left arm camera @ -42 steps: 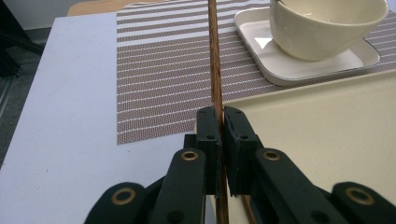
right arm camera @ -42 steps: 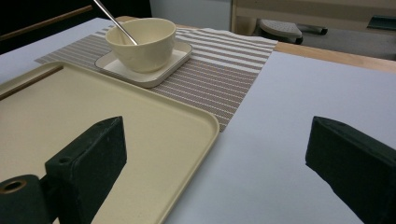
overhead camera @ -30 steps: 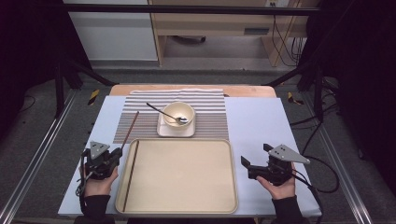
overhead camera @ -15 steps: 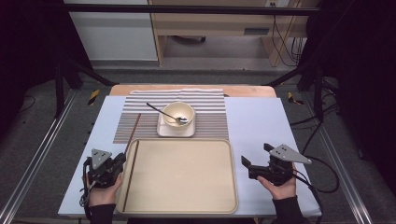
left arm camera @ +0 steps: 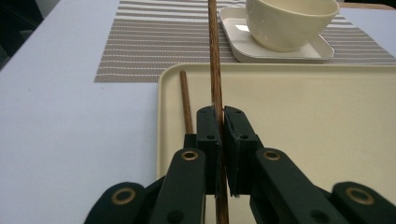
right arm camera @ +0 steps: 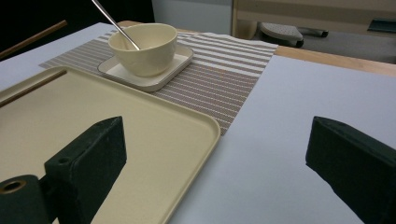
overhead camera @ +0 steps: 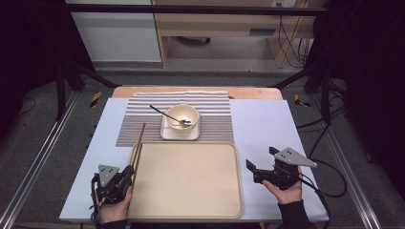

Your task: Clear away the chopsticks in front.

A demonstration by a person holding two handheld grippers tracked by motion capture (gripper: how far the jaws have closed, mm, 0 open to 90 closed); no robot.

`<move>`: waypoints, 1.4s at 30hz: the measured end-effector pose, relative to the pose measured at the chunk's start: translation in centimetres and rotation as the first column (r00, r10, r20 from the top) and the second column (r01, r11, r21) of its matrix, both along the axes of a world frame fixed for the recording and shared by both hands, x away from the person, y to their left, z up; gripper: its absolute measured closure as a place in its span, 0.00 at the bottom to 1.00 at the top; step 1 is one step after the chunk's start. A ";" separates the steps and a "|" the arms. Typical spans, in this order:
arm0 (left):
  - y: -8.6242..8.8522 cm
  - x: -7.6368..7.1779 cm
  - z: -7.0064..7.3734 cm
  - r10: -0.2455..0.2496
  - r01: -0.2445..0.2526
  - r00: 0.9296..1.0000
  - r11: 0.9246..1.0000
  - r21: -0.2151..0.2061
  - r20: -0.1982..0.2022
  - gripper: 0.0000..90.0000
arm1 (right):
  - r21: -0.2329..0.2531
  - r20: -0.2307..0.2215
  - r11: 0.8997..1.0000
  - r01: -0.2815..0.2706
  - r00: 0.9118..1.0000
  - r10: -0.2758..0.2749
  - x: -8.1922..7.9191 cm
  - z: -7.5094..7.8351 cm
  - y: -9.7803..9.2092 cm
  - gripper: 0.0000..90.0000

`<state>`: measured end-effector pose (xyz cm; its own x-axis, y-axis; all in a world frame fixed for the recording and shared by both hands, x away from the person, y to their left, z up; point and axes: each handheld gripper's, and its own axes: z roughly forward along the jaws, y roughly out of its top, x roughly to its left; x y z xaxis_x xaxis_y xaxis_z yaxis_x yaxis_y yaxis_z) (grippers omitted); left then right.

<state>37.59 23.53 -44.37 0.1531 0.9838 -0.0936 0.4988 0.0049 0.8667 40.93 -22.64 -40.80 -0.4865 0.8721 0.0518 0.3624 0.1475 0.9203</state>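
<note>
The left claw [left arm camera: 222, 135] is clamped on one chopstick [left arm camera: 214, 56] at the tray's [overhead camera: 191, 210] left rim, a second chopstick [left arm camera: 186, 100] lying just inside the rim. The right claw [overhead camera: 261, 166] gapes wide, empty, over the counter [overhead camera: 267, 124].

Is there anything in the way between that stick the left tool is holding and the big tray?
Nothing visible is. The left tool is already shut on one chopstick above the tray's left edge, and a second chopstick lies inside the rim there. The rest of the tray floor is bare.

Lab — dark camera rig frame [overhead camera: 62, 71], cables [overhead camera: 291, 38]
</note>
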 end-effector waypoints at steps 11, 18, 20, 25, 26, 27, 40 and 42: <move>-1.3 -1.1 -1.8 0.017 -0.017 0.999 1.000 0.012 -0.028 0.95 | -0.006 -0.002 1.000 -0.004 1.000 0.004 0.1 -0.1 0.1 0.06; -1.3 -1.9 -2.7 0.030 -0.029 0.999 0.999 0.019 -0.043 0.95 | -0.011 -0.004 1.000 -0.005 1.000 0.005 0.1 -0.2 0.2 0.06; -1.4 -1.9 -3.1 0.023 -0.023 0.998 1.000 0.014 -0.053 0.95 | -0.013 -0.005 1.000 -0.005 1.000 0.005 0.1 -0.2 0.2 0.06; -1.5 -2.1 -3.7 0.026 -0.024 0.997 0.999 0.024 -0.073 0.95 | -0.016 -0.008 1.000 -0.005 1.000 0.005 0.2 -0.3 0.3 0.06; -1.4 -2.2 -3.8 0.027 -0.026 0.997 0.999 0.025 -0.076 0.95 | -0.014 -0.011 1.000 -0.006 1.000 0.006 0.2 -0.4 0.3 0.06; -1.4 -2.2 -3.9 0.031 -0.030 0.996 0.999 0.024 -0.079 0.95 | -0.017 -0.010 1.000 -0.007 1.000 0.007 0.2 -0.4 0.3 0.06; -1.5 -2.3 -4.4 0.032 -0.028 0.993 0.999 0.039 -0.111 0.95 | -0.021 -0.013 1.000 -0.009 1.000 0.009 0.2 -0.5 0.4 0.06; -1.5 -2.3 -4.4 0.033 -0.029 0.993 0.999 0.040 -0.111 0.95 | -0.024 -0.013 1.000 -0.009 1.000 0.008 0.2 -0.5 0.4 0.06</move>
